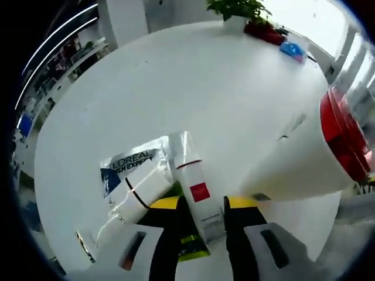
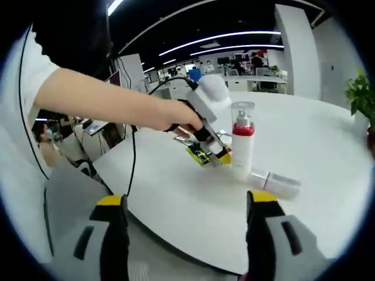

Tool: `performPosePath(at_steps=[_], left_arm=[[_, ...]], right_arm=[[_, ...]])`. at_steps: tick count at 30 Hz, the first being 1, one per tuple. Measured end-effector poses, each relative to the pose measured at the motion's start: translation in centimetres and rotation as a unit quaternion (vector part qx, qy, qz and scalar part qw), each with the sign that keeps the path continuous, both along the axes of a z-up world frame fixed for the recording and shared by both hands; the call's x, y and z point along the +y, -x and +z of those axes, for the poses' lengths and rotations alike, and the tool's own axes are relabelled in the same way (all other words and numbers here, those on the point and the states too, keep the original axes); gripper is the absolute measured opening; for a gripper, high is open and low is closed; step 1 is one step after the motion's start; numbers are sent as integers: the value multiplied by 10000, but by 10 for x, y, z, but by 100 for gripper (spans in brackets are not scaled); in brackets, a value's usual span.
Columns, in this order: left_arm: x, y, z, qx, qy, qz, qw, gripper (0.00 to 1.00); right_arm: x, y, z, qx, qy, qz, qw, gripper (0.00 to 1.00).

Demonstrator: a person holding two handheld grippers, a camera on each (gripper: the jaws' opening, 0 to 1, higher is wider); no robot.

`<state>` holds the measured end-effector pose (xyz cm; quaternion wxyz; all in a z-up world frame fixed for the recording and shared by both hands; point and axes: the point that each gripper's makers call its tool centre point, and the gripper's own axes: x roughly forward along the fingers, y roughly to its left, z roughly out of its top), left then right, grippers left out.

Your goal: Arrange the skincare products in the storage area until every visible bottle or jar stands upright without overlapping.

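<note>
A white tube with a red square label (image 1: 199,192) lies on the white round table (image 1: 193,82) between the jaws of my left gripper (image 1: 204,206), which is open around it; a gap shows on its left side. Beside it lies a L'Oreal Men Expert tube (image 1: 133,175), and a green sachet (image 1: 193,247) sits under the jaws. A white bottle with a red collar and clear cap (image 1: 304,152) stands close on the right. In the right gripper view this bottle (image 2: 242,140) stands upright, a white tube (image 2: 276,184) lies at its foot, and the left gripper (image 2: 206,136) reaches down beside it. My right gripper (image 2: 187,206) hangs open, nothing in it, near the table's edge.
A potted plant (image 1: 237,12), red items (image 1: 266,32) and a blue item (image 1: 291,48) sit at the table's far edge. A person's arm (image 2: 105,96) holds the left gripper, with a cable (image 2: 133,158) hanging from it. Office desks stand behind.
</note>
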<state>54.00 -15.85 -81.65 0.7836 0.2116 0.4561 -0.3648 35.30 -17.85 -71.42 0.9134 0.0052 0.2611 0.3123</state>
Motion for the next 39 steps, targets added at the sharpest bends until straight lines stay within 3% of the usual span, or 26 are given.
performPosePath(at_steps=[9,10,14,22,29,34,39], left_arm=[[-3,0,-5,139,-50,72,9999,22],[-4,-1,-4,184,64,284,9994,19],[-2,0,-2,48,117,322,9994,17],[6,7,13,218,796,851,9929,17],[27,21,29,331,1488,1403,9783,16],[42,38,41,365,1934,1594,9674,16],[53,61,55,337,2277,1668,9587,16]], right_arm=[[-2,-2,1,-56,35,-85,9999,83],[-2,-2,1,-59,39,-87,9999,83],[-4,-2,1,-73,59,-102,9999,83],[-2,-2,0,-92,126,-57,9999,83],[-1,-1,0,-105,172,-15,9998,83],[2,0,0,-68,114,35,9999,83],[8,3,6,193,-496,92,9985,83]])
